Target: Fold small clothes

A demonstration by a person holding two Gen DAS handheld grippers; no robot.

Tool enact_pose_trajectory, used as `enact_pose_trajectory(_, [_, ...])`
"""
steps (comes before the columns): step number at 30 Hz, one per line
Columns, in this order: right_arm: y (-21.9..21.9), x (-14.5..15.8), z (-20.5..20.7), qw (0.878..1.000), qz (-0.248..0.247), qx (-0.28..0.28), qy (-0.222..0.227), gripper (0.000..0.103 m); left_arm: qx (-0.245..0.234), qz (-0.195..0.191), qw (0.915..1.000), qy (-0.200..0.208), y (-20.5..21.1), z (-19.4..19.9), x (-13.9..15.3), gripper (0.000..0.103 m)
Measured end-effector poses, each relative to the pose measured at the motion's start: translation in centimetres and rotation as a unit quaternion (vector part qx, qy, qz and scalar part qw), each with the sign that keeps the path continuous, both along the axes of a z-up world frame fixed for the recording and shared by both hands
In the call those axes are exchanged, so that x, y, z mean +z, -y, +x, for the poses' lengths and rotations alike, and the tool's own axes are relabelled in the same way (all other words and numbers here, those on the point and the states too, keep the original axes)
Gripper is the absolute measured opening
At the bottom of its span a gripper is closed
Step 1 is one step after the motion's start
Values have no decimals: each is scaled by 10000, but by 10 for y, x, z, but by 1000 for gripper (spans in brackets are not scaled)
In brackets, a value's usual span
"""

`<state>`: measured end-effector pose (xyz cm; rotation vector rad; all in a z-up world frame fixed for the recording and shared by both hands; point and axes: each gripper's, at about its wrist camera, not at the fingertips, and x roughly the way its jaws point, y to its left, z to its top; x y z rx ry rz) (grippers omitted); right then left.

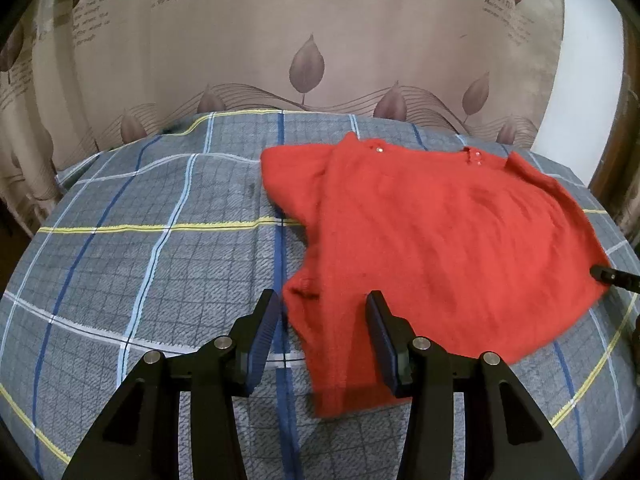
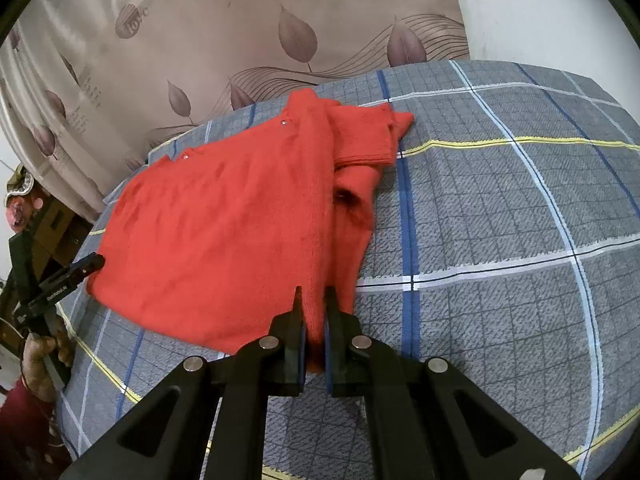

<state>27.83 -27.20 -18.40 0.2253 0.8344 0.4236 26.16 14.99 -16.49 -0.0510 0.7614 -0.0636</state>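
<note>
Right gripper pinching red sweater hem; neckline faces curtain.

My left wrist camera sits low over the near edge of the bed, looking along its jaws toward the leaf-print curtain. My right wrist camera rides just as close, facing the same curtain from the opposite side. Both views share the red sweater and the plaid bedcover; each catches the other gripper at its frame edge.
</note>
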Motion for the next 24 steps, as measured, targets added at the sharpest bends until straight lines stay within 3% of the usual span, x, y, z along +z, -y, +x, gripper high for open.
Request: enact_pose_trajectory(24, [2, 0, -1, 10000, 65, -5, -19, 4, 136, 364, 9992, 31, 5, -1, 1, 47])
